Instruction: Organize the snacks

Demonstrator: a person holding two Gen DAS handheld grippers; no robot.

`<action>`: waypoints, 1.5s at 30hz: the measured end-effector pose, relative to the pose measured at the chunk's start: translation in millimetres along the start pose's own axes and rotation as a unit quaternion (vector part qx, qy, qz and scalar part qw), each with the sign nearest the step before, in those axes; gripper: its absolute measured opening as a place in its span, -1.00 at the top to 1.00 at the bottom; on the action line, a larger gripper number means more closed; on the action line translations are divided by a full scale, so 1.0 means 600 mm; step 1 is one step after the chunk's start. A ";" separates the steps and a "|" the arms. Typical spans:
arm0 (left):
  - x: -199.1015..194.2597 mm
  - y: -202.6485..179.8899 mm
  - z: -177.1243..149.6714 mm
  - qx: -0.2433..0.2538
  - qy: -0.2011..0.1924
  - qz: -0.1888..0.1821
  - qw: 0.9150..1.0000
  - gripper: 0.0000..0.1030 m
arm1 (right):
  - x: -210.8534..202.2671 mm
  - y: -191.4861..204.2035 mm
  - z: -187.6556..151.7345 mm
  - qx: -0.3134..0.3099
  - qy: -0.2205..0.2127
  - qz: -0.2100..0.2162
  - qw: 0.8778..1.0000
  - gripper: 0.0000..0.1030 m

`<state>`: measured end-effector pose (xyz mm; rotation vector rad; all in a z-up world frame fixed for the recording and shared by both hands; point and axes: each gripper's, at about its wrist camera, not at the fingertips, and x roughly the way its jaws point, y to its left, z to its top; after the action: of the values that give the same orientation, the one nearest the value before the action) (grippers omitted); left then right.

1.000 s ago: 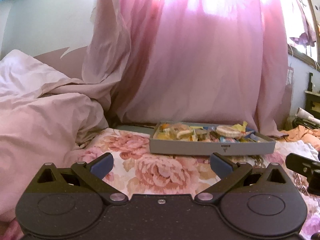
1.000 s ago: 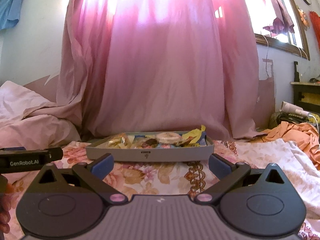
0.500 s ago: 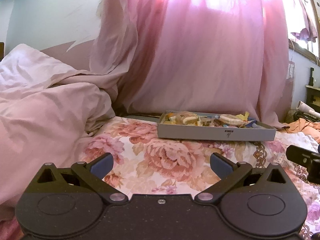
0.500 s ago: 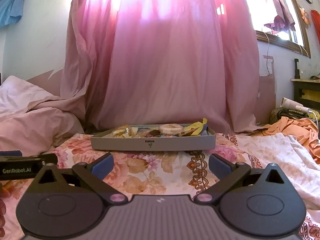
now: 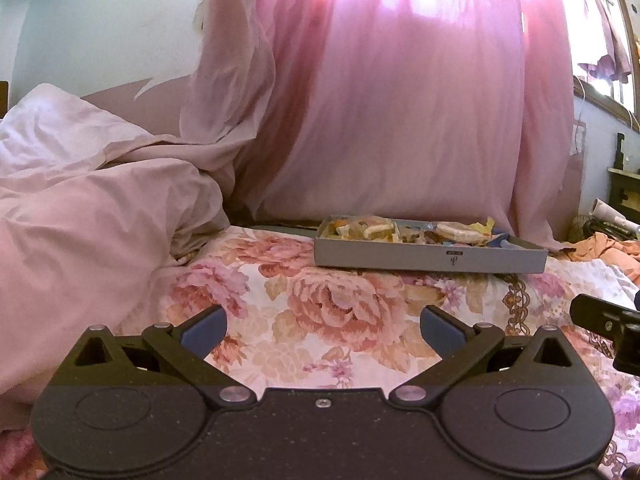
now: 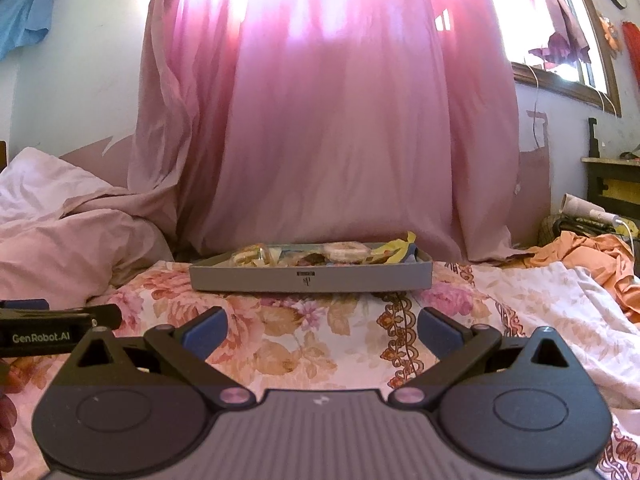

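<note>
A shallow grey tray [image 5: 428, 258] [image 6: 312, 278] lies on the floral bedsheet ahead, filled with several wrapped snacks [image 5: 378, 230] [image 6: 344, 251], among them round biscuits in clear wrap and a yellow wrapper [image 6: 394, 250]. My left gripper [image 5: 322, 326] is open and holds nothing, well short of the tray and to its left. My right gripper [image 6: 322, 326] is open too, empty, centred before the tray's front wall. Each gripper shows at the edge of the other's view.
A rumpled pale pink duvet [image 5: 80, 208] [image 6: 60, 240] is heaped on the left. Pink curtains [image 6: 328, 120] hang behind the tray. Orange cloth [image 6: 592, 256] and clutter lie at the right. A person's fingers [image 6: 6, 432] show at the lower left edge.
Both grippers have drawn back from the tray and tilted up, so it looks smaller and farther. Their jaws stay open as before.
</note>
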<state>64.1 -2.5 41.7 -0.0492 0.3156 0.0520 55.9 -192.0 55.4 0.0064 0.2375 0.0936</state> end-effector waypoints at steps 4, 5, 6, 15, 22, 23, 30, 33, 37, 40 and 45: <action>0.007 0.001 -0.009 0.000 0.005 0.000 1.000 -0.99 | 0.004 -0.002 -0.008 0.001 0.006 -0.002 1.000 -1.00; 0.010 0.002 -0.012 0.000 0.008 0.000 1.000 -0.99 | 0.005 -0.003 -0.011 0.002 0.008 -0.003 1.000 -1.00; 0.013 0.003 -0.015 0.000 0.009 0.000 1.000 -0.99 | 0.007 -0.003 -0.013 0.003 0.010 -0.004 1.000 -1.00; 0.042 0.013 -0.041 -0.006 0.031 0.003 0.999 -0.99 | 0.023 -0.003 -0.039 0.000 0.023 -0.011 1.000 -1.00; 0.049 0.014 -0.048 -0.005 0.032 0.004 0.999 -0.99 | 0.036 -0.003 -0.054 0.004 0.036 -0.016 0.999 -1.00; 0.049 0.014 -0.048 -0.005 0.032 0.004 0.999 -0.99 | 0.037 -0.003 -0.056 0.004 0.036 -0.016 0.999 -1.00; 0.055 0.011 -0.050 0.002 0.023 0.002 1.000 -0.99 | 0.039 -0.004 -0.059 0.005 0.035 -0.017 0.999 -1.00; 0.055 0.010 -0.050 0.003 0.021 0.001 1.000 -0.99 | 0.041 -0.004 -0.061 0.006 0.033 -0.018 0.999 -1.00; 0.055 0.010 -0.050 0.003 0.021 0.001 1.000 -0.99 | 0.043 -0.004 -0.062 0.006 0.033 -0.018 0.999 -1.00; 0.054 0.010 -0.051 0.003 0.020 0.001 1.000 -0.99 | 0.043 -0.004 -0.062 0.006 0.032 -0.019 0.999 -1.00; 0.053 0.011 -0.049 0.003 0.019 0.002 1.000 -0.99 | 0.042 -0.005 -0.062 0.006 0.032 -0.018 0.999 -1.00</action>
<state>84.8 3.8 3.6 -0.0446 0.3540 0.0537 71.7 -192.6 13.4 0.0116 0.3021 0.0565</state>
